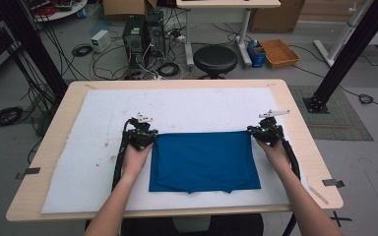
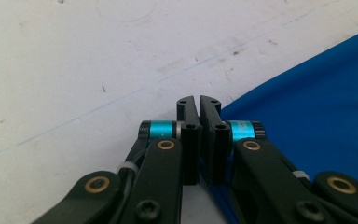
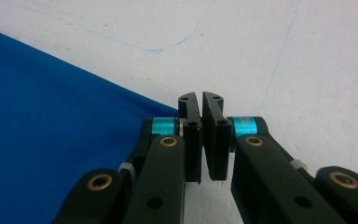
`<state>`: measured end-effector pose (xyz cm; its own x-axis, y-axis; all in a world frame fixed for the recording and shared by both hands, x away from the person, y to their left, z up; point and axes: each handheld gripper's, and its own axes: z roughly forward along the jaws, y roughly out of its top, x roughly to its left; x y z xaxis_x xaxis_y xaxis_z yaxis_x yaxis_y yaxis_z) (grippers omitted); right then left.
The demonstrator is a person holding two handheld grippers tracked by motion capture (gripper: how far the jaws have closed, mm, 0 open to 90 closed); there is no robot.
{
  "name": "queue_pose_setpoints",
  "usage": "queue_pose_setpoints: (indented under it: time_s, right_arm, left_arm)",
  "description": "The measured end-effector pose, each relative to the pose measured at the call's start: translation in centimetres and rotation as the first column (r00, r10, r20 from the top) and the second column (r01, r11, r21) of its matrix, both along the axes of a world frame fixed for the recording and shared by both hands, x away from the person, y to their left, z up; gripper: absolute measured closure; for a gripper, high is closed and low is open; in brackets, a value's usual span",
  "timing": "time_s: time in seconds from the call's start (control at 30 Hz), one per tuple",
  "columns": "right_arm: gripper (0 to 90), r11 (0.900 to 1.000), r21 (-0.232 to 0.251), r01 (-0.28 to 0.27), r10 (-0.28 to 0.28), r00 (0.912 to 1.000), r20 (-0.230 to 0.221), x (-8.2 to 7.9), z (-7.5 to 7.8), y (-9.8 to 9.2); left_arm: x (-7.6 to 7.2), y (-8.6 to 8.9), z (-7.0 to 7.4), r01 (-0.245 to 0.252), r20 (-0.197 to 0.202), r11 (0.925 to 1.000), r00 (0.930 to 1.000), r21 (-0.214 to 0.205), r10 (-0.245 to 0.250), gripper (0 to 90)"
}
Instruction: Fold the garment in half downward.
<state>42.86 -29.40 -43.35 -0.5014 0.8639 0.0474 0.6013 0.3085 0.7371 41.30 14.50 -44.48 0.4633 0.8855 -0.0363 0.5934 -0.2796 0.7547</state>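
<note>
A blue cloth lies folded flat on the white mat, its far edge stretched straight between my two grippers. My left gripper sits at the cloth's far left corner. In the left gripper view its jaws are pressed together, and the blue cloth runs in under them from the right. My right gripper sits at the far right corner. Its jaws are also closed, with the blue cloth reaching them from the left. Each pinched corner is hidden by the jaws.
The mat covers most of a light wooden table. Bare mat lies beyond and on both sides of the cloth. A black stool, computer cases, cables and a black frame post stand on the floor behind the table.
</note>
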Motion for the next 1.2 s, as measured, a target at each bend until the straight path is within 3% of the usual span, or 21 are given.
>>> queue_pose_setpoints:
  time_s: [0.13, 0.23, 0.37, 0.5, 0.63, 0.7, 0.77, 0.9, 1.0, 1.07, 1.13, 1.17, 1.2]
  right_arm:
    - [84.9, 1.0000, -0.004, 0.000, 0.000, 1.0000, 0.010, 0.0, 0.0, 0.1]
    - [75.6, 0.9999, -0.009, 0.006, -0.006, 0.9991, 0.041, -0.4, 0.5, 0.0]
    - [60.2, 0.9997, 0.025, -0.002, 0.000, 0.9961, 0.088, -1.6, 1.7, -0.3]
    - [49.7, 0.9980, 0.043, -0.047, 0.041, 0.9899, 0.136, -3.4, 2.4, -0.8]
    - [46.8, 0.9952, 0.070, -0.068, 0.055, 0.9826, 0.178, -5.3, 2.6, -1.6]
    - [46.1, 0.9942, 0.084, -0.067, 0.051, 0.9810, 0.187, -6.0, 2.8, -2.1]
    - [46.1, 0.9926, 0.105, -0.061, 0.038, 0.9785, 0.202, -6.5, 3.1, -2.6]
    - [46.0, 0.9908, 0.128, -0.044, 0.016, 0.9774, 0.211, -6.7, 3.3, -3.2]
    - [46.1, 0.9906, 0.130, -0.042, 0.014, 0.9776, 0.210, -6.7, 3.2, -3.4]
    - [46.1, 0.9903, 0.132, -0.041, 0.013, 0.9777, 0.209, -6.6, 3.2, -3.4]
    - [46.5, 0.9896, 0.139, -0.039, 0.009, 0.9774, 0.211, -6.6, 3.3, -3.4]
    - [46.8, 0.9891, 0.141, -0.042, 0.011, 0.9762, 0.216, -6.5, 3.4, -3.5]
    - [46.8, 0.9887, 0.144, -0.041, 0.009, 0.9767, 0.214, -6.5, 3.4, -3.5]
  left_arm:
    - [-0.1, 0.0, 0.2, -0.001, 0.018, 0.9999, 0.9998, -0.012, 0.002, 85.7]
    - [-0.5, 0.2, 0.8, -0.010, 0.046, 0.9994, 0.9989, -0.034, 0.012, 72.6]
    - [-2.1, 0.8, 2.3, 0.057, 0.102, 0.9978, 0.9933, -0.032, -0.054, 55.3]
    - [-4.2, 1.9, 3.2, 0.106, 0.132, 0.9924, 0.9865, -0.063, -0.097, 46.1]
    - [-5.8, 2.7, 4.0, 0.123, 0.143, 0.9899, 0.9834, -0.071, -0.112, 45.1]
    - [-6.7, 3.1, 4.3, 0.107, 0.162, 0.9920, 0.9821, -0.067, -0.095, 45.1]
    - [-7.3, 3.5, 4.5, 0.074, 0.167, 0.9930, 0.9842, -0.091, -0.058, 44.5]
    - [-7.6, 4.4, 4.7, 0.040, 0.169, 0.9923, 0.9854, -0.117, -0.020, 41.6]
    - [-7.6, 5.1, 4.5, 0.048, 0.166, 0.9815, 0.9860, -0.185, -0.017, 42.0]
    - [-7.6, 5.4, 4.2, 0.077, 0.165, 0.9738, 0.9854, -0.214, -0.041, 44.4]
    - [-7.8, 5.5, 3.8, 0.101, 0.194, 0.9743, 0.9790, -0.201, -0.062, 44.5]
    - [-7.9, 5.5, 3.6, 0.117, 0.218, 0.9752, 0.9731, -0.188, -0.075, 44.5]
    - [-8.1, 5.5, 3.4, 0.146, 0.250, 0.9768, 0.9628, -0.157, -0.103, 44.5]
